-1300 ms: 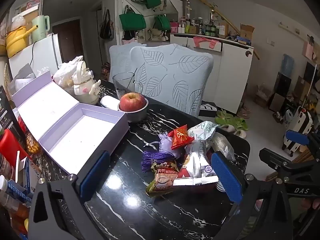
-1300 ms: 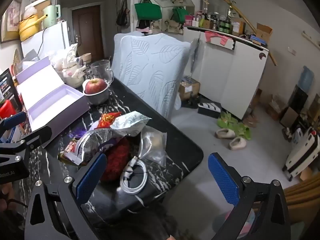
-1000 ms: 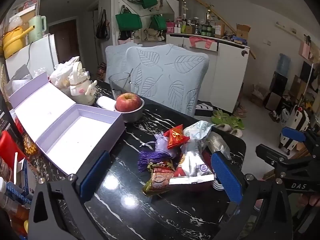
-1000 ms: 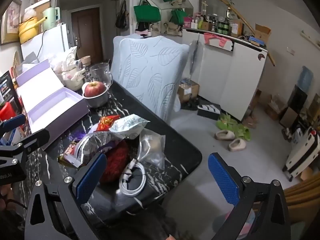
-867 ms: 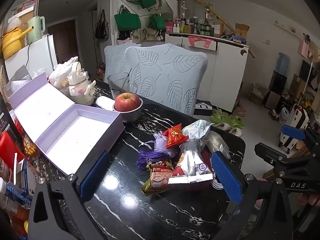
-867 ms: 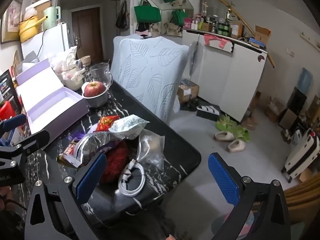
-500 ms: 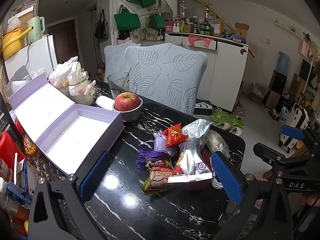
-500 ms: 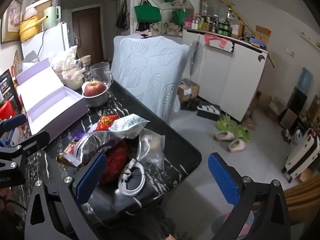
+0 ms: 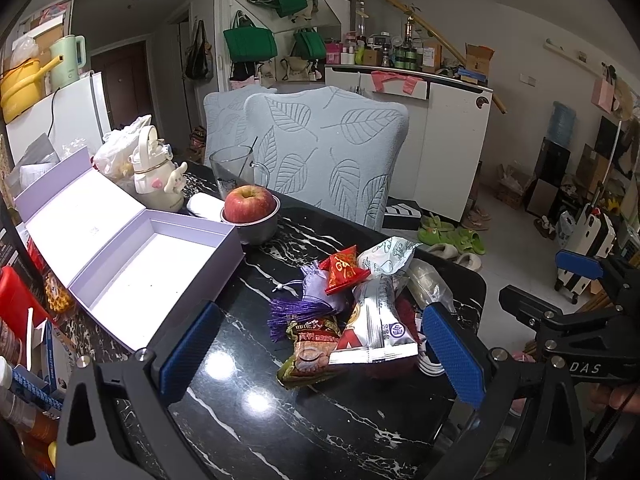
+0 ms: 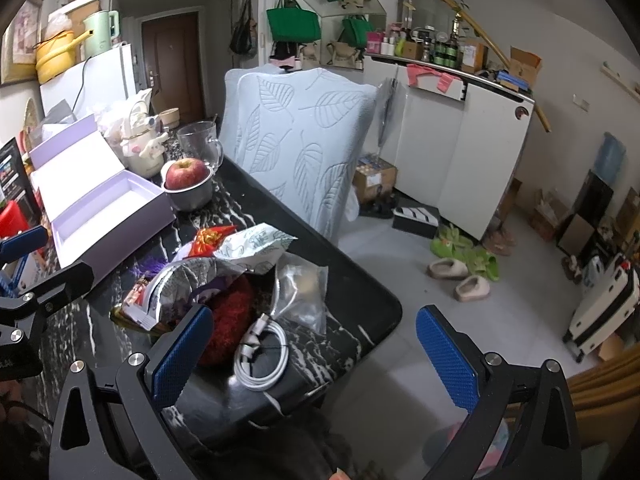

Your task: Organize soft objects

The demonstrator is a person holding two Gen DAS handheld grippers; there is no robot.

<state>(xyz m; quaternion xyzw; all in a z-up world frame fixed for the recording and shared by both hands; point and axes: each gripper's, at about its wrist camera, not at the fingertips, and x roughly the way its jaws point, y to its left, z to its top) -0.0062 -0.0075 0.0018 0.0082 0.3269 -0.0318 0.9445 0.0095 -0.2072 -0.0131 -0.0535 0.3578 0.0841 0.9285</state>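
Observation:
A heap of soft packets lies on the black marble table (image 9: 312, 412): a silver snack bag (image 9: 376, 332), a brown packet (image 9: 308, 352), a purple tasselled pouch (image 9: 316, 296), a small red packet (image 9: 344, 270), a white-green bag (image 10: 256, 246) and a red fuzzy thing (image 10: 228, 320). An open lilac box (image 9: 148, 264) stands to the left. My left gripper (image 9: 320, 348) is open and empty, hovering above the table in front of the heap. My right gripper (image 10: 314, 344) is open and empty over the table's right end, above a coiled white cable (image 10: 262, 356).
An apple in a metal bowl (image 9: 250, 216), a glass mug (image 9: 234, 168) and a cream bottle (image 9: 156, 176) stand behind the box. A leaf-patterned chair (image 9: 332, 160) is at the far edge. A clear bag (image 10: 302, 292) lies near the table's rounded right edge. Clutter lines the left edge.
Both grippers have drifted slightly; the heap sits a little lower left in the left wrist view. Nothing was taken hold of and the jaws stayed open.

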